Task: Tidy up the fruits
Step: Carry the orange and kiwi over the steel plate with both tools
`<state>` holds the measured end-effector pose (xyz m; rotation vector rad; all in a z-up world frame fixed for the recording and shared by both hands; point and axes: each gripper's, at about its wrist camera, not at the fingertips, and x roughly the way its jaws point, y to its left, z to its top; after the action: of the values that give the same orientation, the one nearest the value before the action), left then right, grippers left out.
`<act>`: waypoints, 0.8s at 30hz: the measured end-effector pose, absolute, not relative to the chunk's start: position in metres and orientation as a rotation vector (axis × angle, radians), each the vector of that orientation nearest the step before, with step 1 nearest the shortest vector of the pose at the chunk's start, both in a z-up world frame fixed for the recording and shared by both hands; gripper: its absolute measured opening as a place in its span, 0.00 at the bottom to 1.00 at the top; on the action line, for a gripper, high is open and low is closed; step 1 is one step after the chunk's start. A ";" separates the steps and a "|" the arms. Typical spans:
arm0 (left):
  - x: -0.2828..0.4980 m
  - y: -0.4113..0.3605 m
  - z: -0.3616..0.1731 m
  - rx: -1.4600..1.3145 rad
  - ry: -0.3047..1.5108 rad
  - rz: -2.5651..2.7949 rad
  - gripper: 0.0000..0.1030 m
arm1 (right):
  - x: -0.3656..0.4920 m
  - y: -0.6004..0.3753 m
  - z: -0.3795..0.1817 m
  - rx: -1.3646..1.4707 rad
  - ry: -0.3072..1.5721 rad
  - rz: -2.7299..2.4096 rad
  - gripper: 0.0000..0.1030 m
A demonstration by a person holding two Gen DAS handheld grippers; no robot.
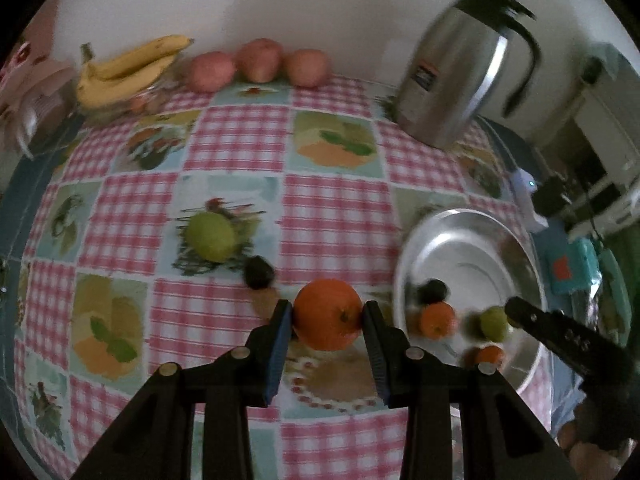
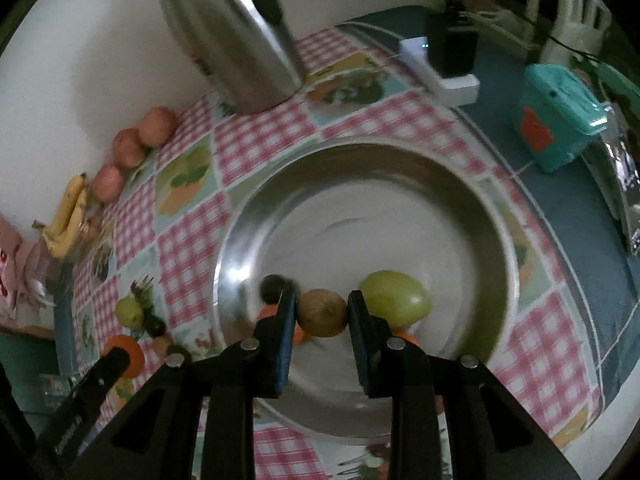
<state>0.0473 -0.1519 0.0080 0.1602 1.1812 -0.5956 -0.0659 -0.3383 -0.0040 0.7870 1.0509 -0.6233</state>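
My left gripper (image 1: 327,314) is shut on a big orange (image 1: 327,314) above the checked tablecloth, left of the steel bowl (image 1: 448,232). My right gripper (image 2: 322,312) is shut on a brown round fruit (image 2: 322,312) and holds it over the steel bowl (image 2: 360,168). In the bowl lie a green fruit (image 2: 394,298), a dark fruit (image 2: 274,286) and small oranges (image 1: 437,319), partly hidden by the fingers. A green fruit (image 1: 211,236) and a dark fruit (image 1: 259,272) lie on the cloth.
A steel thermos jug (image 1: 460,76) stands at the back right. Bananas (image 1: 128,68) and three red apples (image 1: 258,60) lie along the wall. A white charger (image 2: 440,68) and a teal box (image 2: 560,116) sit beyond the bowl.
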 end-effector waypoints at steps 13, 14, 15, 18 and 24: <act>0.002 -0.210 -0.008 0.243 1.118 -0.756 0.38 | -0.090 -0.370 -0.011 0.857 0.967 -0.679 0.27; 0.001 -0.211 -0.009 0.247 1.110 -0.760 0.37 | -0.088 -0.371 -0.012 0.857 0.961 -0.673 0.27; 0.000 -0.213 -0.011 0.252 1.102 -0.762 0.37 | -0.087 -0.370 -0.013 0.856 0.957 -0.671 0.27; 0.000 -0.213 -0.017 0.247 1.079 -0.757 0.38 | -0.083 -0.369 -0.015 0.844 0.948 -0.654 0.27; 0.005 -0.214 -0.025 0.233 1.082 -0.752 0.38 | -0.072 -0.364 -0.024 0.819 0.975 -0.629 0.27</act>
<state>0.0049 -0.2143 -0.0247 0.2330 1.0822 -0.7518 -0.0722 -0.3642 -0.0239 0.8194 0.9747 -0.6293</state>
